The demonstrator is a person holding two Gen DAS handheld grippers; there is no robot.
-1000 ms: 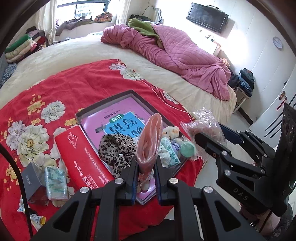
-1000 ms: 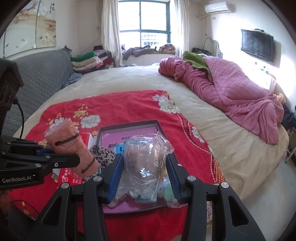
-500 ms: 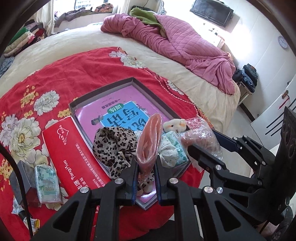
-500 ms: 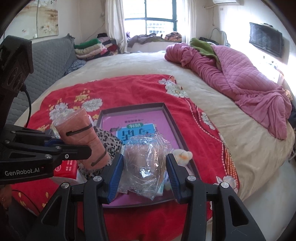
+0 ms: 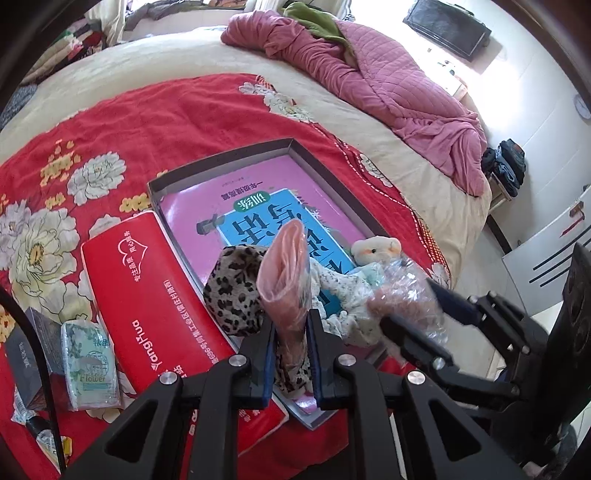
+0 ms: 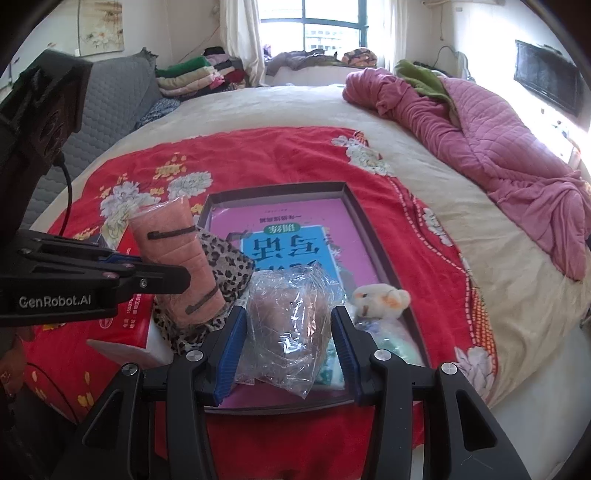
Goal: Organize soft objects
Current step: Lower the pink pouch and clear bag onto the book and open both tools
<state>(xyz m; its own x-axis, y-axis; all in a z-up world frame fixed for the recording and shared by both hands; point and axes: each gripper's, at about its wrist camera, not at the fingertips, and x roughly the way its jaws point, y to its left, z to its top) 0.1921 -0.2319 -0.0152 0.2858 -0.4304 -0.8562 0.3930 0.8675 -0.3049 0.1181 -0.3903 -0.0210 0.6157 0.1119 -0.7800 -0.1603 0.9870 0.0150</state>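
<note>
Leopard cloth point(image 5: 236, 291), plush point(image 5: 375, 249) already in tray point(image 5: 221, 158). Left gripper point(image 5: 290, 354) clamped on pink roll point(image 5: 286, 280), right gripper point(image 6: 288, 343) clamped on bagged bundle point(image 6: 290, 325); both unplaced.

Both wrist views look steeply down, close above the tray point(image 5: 325, 166) (shared, side by side).

Daylight fills the room, pouring from the window point(image 6: 314, 27) at 12 o'clock in the right wrist view. The white wall point(image 5: 524, 74) at 2 o'clock in the left wrist view is blown out by glare. Both views bend strongly toward dark, vignetted corners. Focus stays fairly sharp; shadows are soft.
</note>
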